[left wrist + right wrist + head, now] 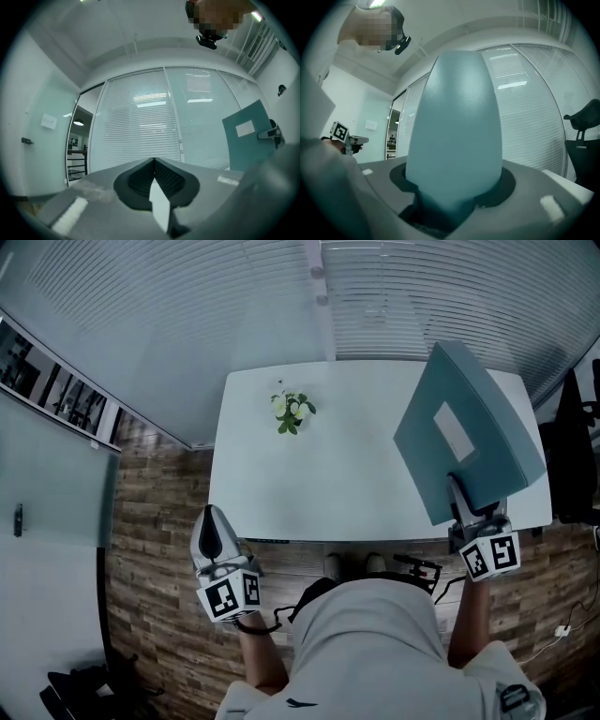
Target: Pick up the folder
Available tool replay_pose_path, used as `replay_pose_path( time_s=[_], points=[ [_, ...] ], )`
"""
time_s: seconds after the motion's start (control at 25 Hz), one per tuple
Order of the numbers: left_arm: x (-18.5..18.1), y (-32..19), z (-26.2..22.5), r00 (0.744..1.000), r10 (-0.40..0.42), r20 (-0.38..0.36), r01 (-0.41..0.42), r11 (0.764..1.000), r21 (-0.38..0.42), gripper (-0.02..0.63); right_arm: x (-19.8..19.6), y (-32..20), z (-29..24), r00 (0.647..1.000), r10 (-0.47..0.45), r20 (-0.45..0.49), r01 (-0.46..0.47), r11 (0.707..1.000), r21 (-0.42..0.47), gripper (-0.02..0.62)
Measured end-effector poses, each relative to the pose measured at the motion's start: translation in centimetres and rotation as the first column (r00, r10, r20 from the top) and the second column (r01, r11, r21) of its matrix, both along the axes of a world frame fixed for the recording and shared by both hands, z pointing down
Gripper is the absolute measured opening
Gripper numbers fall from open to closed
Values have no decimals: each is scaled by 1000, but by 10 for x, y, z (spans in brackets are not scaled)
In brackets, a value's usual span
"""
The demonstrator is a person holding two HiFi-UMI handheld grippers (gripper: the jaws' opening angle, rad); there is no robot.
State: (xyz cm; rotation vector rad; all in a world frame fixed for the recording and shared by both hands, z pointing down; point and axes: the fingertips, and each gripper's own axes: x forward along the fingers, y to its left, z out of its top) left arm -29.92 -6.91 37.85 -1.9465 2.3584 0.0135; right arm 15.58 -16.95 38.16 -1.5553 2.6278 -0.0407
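Teal folder (469, 432), lifted: my right claw (461, 498) grips it by its near lower edge and holds it tilted above the right end of the white table (356, 484), off the surface as far as the head view shows. My left claw (214, 526) is clenched on nothing, off the table's near left corner and well apart from the folder. To carry this well, I judge I should grip firmly and hold my wrist steady, since a wide board pinched at one edge will want to swing. The folder's white label (454, 432) shows no writing I can read.
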Motion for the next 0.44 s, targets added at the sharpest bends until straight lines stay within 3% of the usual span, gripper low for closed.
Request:
replay_pose_path(
  time_s=[0.12, 0.44],
  points=[
    [-3, 0, 2, 1000, -3, -31, 3, 1000, 4, 6, -1, 0, -1, 1000, -10, 4, 10, 1000, -2, 297],
    [-3, 0, 3, 1000, -7, -16, 6, 1000, -10, 6, 0, 0, -1, 1000, -14, -10, 14, 1000, -9, 296]
  ],
)
